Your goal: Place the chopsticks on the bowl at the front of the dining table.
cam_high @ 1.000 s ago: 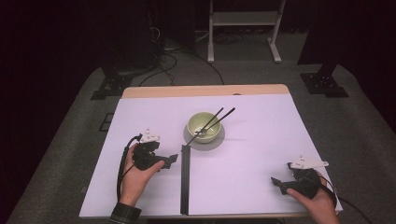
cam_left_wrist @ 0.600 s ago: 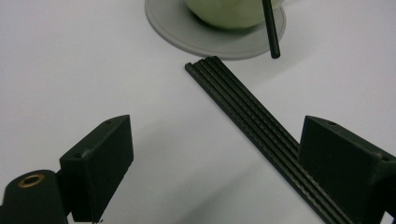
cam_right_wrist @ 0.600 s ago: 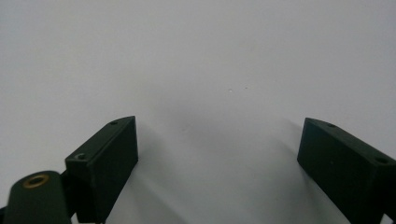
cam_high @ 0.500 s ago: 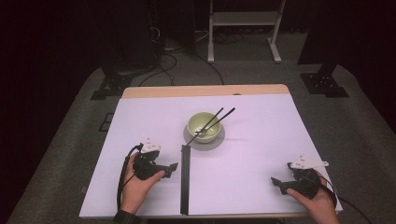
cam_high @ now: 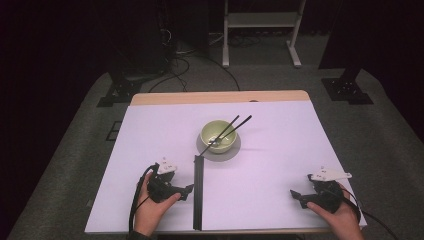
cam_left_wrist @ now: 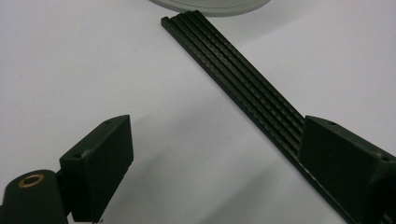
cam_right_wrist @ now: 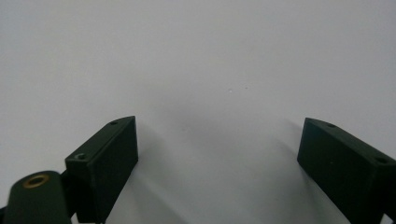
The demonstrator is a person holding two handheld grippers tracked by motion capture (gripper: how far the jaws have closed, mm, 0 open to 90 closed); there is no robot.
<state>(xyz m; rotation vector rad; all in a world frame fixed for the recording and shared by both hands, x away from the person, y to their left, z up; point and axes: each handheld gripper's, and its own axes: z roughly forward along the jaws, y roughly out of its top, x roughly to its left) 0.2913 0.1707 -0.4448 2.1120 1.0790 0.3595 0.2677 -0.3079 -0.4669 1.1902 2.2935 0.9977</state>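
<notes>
Change: left gripper (cam_high: 187, 190) slid back toward the strip (cam_high: 198, 192) since a second ago
Jaws: both wide open, holding nothing
Right gripper (cam_high: 295, 195): parked
Meaning: strip grab looks next

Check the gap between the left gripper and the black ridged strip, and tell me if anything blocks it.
Nothing visible blocks it. The left gripper sits with jaws open right beside the black ridged strip, and in the left gripper view only bare white table cover lies between the jaws, with one jaw already over the strip.

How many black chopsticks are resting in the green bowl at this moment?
2. Both thin black chopsticks lean side by side in the round pale green bowl, tips inside, upper ends jutting past its far right rim. Others may lie hidden in the bowl.
</notes>
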